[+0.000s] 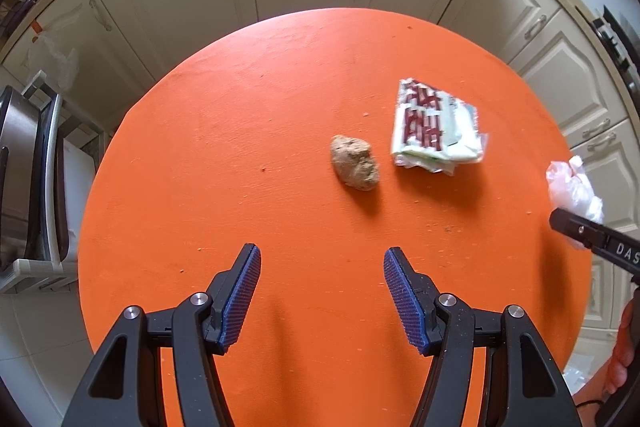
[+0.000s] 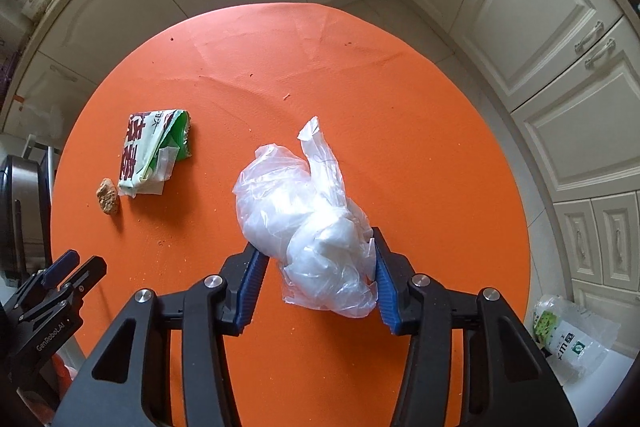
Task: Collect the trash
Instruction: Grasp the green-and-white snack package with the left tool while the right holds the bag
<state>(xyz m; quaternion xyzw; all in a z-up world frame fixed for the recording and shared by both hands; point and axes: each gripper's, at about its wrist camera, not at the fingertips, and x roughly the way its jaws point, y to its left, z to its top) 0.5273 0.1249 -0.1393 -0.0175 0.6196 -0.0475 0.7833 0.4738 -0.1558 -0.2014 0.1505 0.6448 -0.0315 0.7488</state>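
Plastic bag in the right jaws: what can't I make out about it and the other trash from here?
- Plastic bag: its contents, crumpled film hides them; left wrist view cuts it off at the edge.
- Wrapper: print blurred in both views.
- Brown lump: too small to identify.
- Trash bin: outside both views.

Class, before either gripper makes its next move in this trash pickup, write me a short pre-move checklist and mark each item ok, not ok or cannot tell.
1. Right gripper has the clear plastic bag between its pads: ok.
2. Bag lifted off the orange table: cannot tell.
3. Left gripper open and empty, ready to pick: ok.
4. Brown lump and printed wrapper lie apart, so each can be grasped singly: ok.
5. All trash collected: not ok, lump and wrapper remain.
6. Trash bin located: cannot tell, none in view.
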